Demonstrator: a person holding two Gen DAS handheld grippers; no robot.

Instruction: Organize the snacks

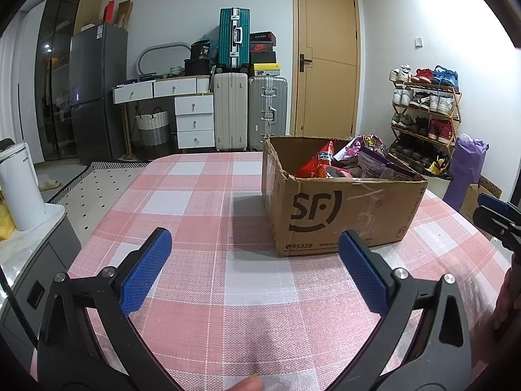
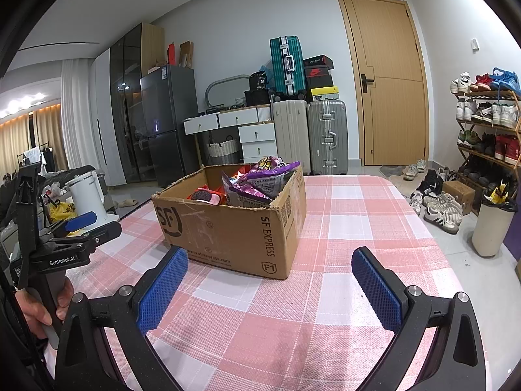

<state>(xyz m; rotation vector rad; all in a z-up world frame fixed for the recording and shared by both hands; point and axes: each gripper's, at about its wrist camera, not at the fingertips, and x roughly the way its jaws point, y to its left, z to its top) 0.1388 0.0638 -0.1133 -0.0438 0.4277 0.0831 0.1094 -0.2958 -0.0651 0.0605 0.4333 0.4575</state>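
Observation:
An open cardboard SF box [image 1: 342, 215] stands on the pink checked tablecloth [image 1: 202, 215] and holds several snack bags: a red bag [image 1: 320, 163] and purple bags [image 1: 374, 159]. In the right wrist view the box [image 2: 234, 228] shows purple bags [image 2: 263, 179] and an Oreo pack [image 2: 203, 195]. My left gripper [image 1: 255, 244] is open and empty, low over the cloth in front of the box. My right gripper [image 2: 270, 262] is open and empty, just short of the box's near corner. The left gripper also shows at the left edge of the right wrist view [image 2: 65, 238].
A white kettle [image 1: 19, 189] stands on a side counter left of the table. Suitcases [image 1: 250, 110], drawers, a fridge [image 1: 94, 91] and a door line the far wall. A shoe rack [image 1: 426, 110], loose shoes [image 2: 439, 208] and a bin [image 2: 491, 224] are on the right.

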